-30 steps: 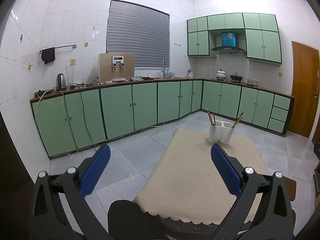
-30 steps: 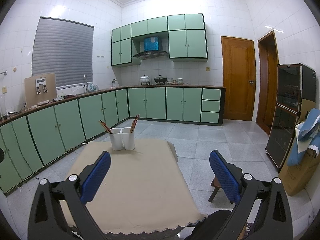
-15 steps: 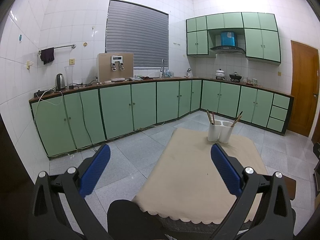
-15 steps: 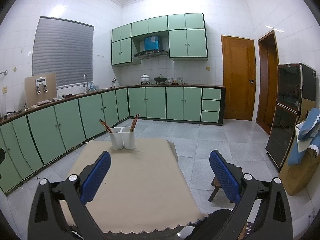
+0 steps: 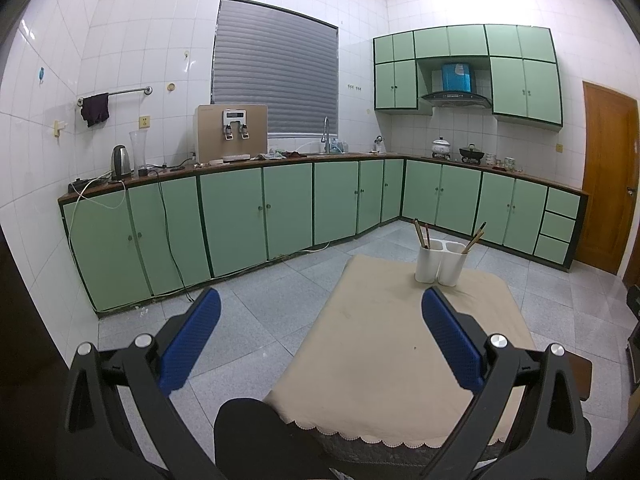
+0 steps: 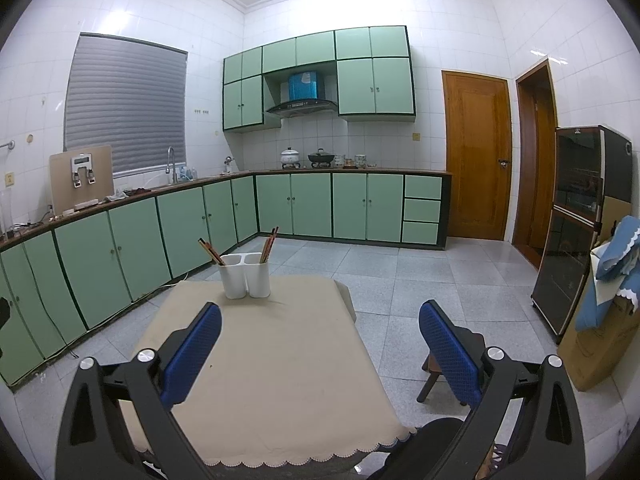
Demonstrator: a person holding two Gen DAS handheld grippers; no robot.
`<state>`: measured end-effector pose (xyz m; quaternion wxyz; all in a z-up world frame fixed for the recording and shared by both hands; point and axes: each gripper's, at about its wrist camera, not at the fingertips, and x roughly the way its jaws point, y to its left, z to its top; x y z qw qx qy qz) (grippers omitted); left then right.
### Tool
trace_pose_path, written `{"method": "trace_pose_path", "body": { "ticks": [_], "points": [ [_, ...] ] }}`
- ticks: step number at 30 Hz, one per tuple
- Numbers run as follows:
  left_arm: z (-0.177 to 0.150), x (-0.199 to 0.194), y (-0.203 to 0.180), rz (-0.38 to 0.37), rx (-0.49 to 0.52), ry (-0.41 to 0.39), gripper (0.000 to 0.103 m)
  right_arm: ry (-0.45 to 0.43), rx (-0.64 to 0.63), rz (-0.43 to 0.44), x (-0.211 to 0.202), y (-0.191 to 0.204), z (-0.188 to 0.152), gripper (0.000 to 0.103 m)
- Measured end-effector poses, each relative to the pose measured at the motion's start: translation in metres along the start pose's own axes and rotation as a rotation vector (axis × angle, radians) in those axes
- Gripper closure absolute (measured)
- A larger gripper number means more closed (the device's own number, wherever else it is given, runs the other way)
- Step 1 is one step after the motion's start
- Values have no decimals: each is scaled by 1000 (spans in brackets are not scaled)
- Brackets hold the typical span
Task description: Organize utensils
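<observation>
A white two-compartment utensil holder (image 5: 439,262) stands at the far end of a table with a beige cloth (image 5: 400,360). Brown chopsticks (image 5: 421,233) lean in its left cup and others (image 5: 475,237) in its right cup. It also shows in the right wrist view (image 6: 245,275), with chopsticks (image 6: 211,252) in both cups. My left gripper (image 5: 320,304) is open and empty, held above the table's near left edge. My right gripper (image 6: 320,316) is open and empty above the near right side of the cloth (image 6: 272,380).
Green cabinets (image 5: 240,216) line the left and far walls under a counter with a kettle (image 5: 120,162) and a water dispenser (image 5: 231,133). A wooden stool (image 6: 434,368) stands right of the table. A dark cabinet (image 6: 576,232) and wooden doors (image 6: 476,156) are at the right.
The left wrist view has shifted very slightly; the holder sits a touch higher and further left. Both grippers stay open and empty.
</observation>
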<state>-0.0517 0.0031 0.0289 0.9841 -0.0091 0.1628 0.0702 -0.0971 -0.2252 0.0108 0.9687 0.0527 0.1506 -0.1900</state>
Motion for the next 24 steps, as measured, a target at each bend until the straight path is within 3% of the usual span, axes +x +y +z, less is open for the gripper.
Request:
{"method": "trace_pose_path", "body": {
  "ticks": [24],
  "points": [
    [-6,7,-2,-6,4,20,5,25,-14,0,13,-6,-3,6]
  ]
}}
